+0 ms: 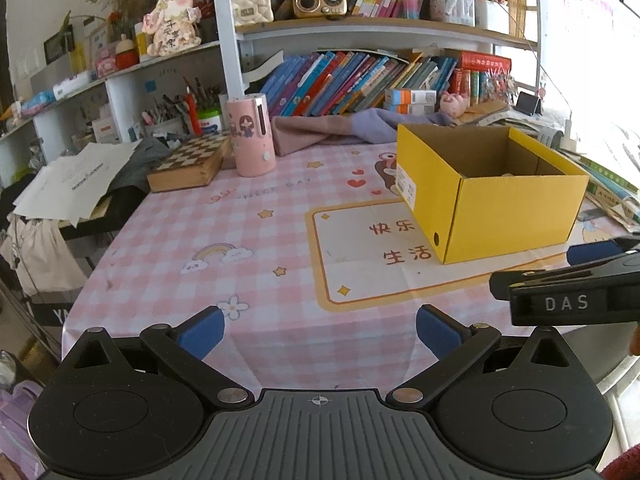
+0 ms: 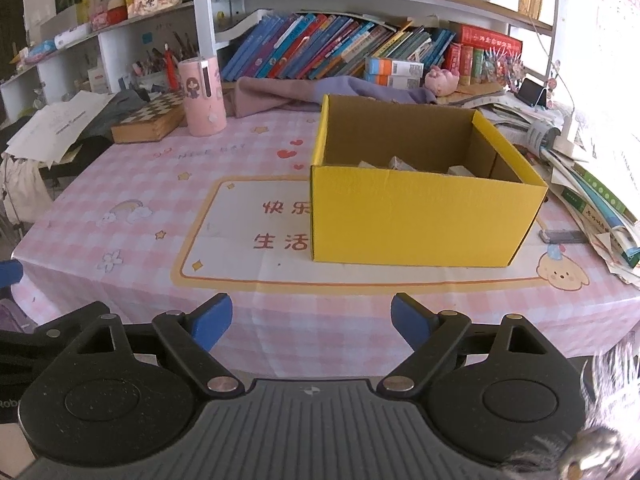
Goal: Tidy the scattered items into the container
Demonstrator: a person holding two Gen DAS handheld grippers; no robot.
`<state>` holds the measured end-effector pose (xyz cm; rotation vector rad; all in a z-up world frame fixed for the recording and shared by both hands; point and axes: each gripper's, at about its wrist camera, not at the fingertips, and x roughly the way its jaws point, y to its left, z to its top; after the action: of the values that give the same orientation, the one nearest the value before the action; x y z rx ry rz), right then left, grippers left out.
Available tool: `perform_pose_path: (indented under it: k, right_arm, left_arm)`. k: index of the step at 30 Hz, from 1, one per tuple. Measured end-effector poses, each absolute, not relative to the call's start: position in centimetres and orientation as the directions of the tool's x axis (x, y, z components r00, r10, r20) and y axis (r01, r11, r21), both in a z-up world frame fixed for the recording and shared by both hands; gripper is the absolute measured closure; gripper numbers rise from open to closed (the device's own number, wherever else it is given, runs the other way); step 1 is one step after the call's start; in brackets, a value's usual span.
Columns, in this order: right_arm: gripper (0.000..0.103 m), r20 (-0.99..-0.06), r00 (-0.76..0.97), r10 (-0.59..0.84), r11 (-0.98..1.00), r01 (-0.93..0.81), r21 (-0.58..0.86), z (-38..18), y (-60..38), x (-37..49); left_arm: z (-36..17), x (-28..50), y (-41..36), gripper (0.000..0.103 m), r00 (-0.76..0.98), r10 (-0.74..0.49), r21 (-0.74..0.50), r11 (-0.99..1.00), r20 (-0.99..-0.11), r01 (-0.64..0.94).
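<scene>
A yellow cardboard box point(image 2: 420, 220) stands open on the pink checked tablecloth point(image 2: 120, 208); it also shows in the left wrist view point(image 1: 512, 212). Several small pale items point(image 2: 404, 165) lie inside it, mostly hidden by its front wall. My left gripper point(image 1: 318, 334) is open and empty, near the table's front edge, left of the box. My right gripper point(image 2: 311, 322) is open and empty, in front of the box. The right gripper's body point(image 1: 568, 300) shows at the right of the left wrist view.
A pink cylindrical holder point(image 2: 200, 96), a wooden chess box point(image 2: 150, 120) and a purple cloth point(image 2: 304, 92) sit at the table's back. Papers point(image 2: 56, 124) lie at the left, stacked books point(image 2: 592, 196) at the right. Bookshelves point(image 2: 340, 52) stand behind.
</scene>
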<state>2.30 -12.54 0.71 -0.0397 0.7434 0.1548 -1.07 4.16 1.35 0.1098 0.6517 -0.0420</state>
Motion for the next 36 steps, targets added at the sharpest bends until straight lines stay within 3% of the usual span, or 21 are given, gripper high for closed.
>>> perform_pose_path:
  k: [36]
  right_arm:
    - [0.017,-0.673,0.730,0.116,0.986,-0.168,-0.012,0.9,-11.7,3.1]
  left_arm:
    - [0.9,0.2,4.3,0.000,0.784,-0.009,0.081,0.994,-0.621,0.075]
